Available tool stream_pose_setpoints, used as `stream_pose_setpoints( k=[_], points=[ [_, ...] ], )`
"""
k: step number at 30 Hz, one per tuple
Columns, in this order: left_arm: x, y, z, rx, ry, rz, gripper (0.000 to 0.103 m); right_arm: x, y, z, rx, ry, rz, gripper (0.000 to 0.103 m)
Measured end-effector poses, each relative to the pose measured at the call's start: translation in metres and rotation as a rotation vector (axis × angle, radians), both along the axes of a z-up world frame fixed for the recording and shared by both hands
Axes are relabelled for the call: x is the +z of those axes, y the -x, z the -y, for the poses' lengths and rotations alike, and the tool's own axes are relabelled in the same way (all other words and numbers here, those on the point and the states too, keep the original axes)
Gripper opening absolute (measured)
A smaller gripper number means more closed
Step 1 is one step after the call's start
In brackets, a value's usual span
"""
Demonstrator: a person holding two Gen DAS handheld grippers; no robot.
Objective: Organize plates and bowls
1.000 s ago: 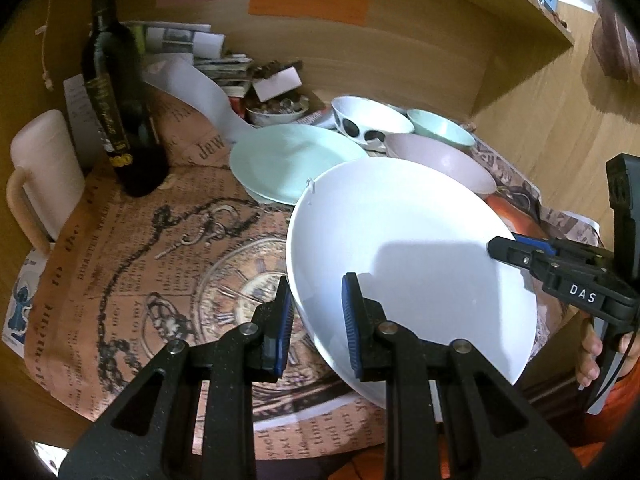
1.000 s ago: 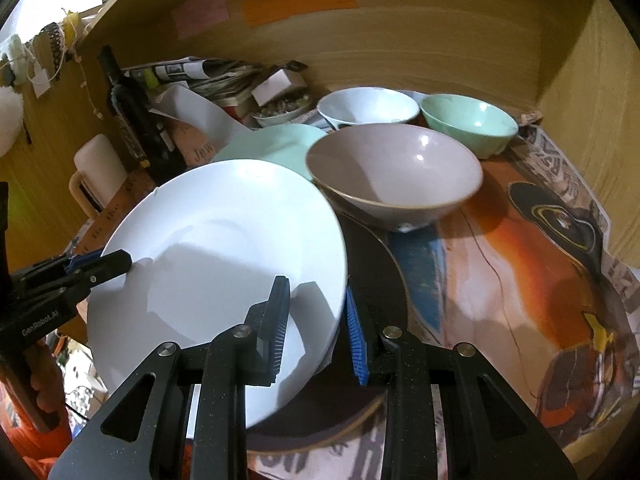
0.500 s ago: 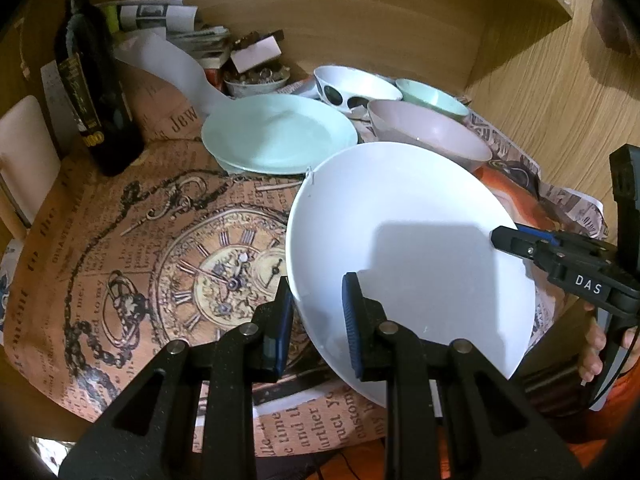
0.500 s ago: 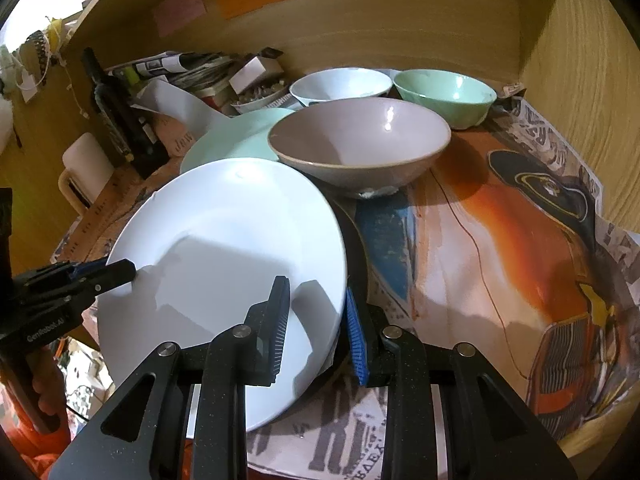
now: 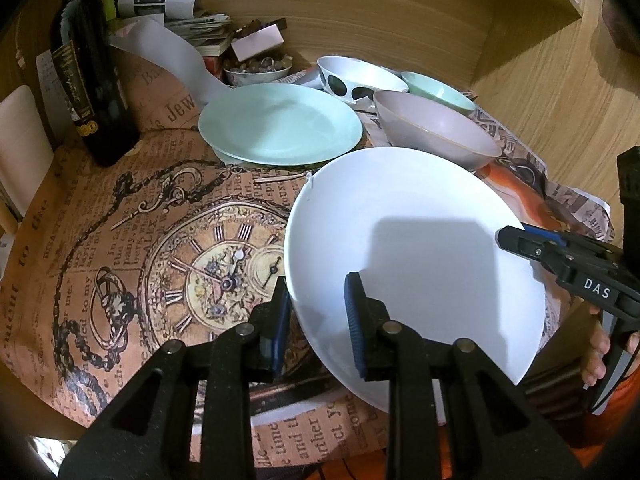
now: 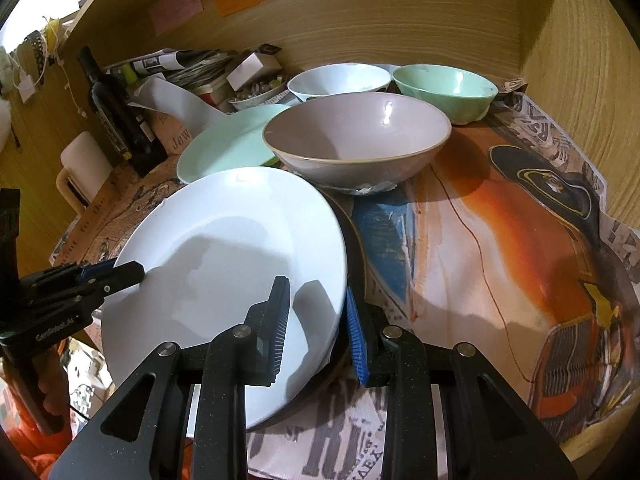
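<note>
White plate (image 5: 416, 248) tilted in air, near edge between pads of both claws. Left claw (image 5: 316, 320) and right claw (image 6: 316, 328) pinch rim. Grip thin: plate may slip, hit pink bowl (image 6: 356, 140) just ahead.

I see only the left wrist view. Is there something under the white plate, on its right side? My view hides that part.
Observer: Yes. A dark plate lies beneath the white plate. Its rim shows along the right edge.
Operator: How do the right tongs hold?
Observer: The right tongs straddle the white plate's rim, one finger over it and one outside.
Operator: What is below the pink bowl?
Observer: The pink bowl stands on a crumpled whitish patch. I cannot tell what it is.
</note>
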State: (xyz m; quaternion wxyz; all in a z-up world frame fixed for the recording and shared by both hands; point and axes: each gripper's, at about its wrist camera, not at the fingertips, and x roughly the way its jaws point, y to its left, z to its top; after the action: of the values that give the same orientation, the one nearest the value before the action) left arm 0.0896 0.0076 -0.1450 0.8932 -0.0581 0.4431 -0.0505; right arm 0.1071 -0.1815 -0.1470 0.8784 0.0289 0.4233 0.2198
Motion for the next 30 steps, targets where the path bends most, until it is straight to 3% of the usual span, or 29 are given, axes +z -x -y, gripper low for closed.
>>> stream_pose_setpoints(
  k=[15, 19, 24, 30],
  points=[
    [-0.001, -0.006, 0.002, -0.021, -0.011, 0.003, 0.031, 0.002, -0.001, -0.002, 0.019, 0.028, 0.004, 0.027],
    [-0.002, -0.01, 0.006, -0.027, -0.017, 0.005, 0.031, 0.008, 0.003, -0.001, -0.014, 0.09, 0.069, 0.027],
    [-0.003, -0.015, 0.005, -0.03, -0.006, 0.009, 0.031, 0.012, 0.0, 0.006, -0.03, 0.081, 0.072, 0.028],
    [0.01, -0.014, -0.009, -0.001, 0.009, 0.058, 0.043, 0.026, -0.001, 0.008, -0.025, 0.023, 0.086, 0.028]
  ],
)
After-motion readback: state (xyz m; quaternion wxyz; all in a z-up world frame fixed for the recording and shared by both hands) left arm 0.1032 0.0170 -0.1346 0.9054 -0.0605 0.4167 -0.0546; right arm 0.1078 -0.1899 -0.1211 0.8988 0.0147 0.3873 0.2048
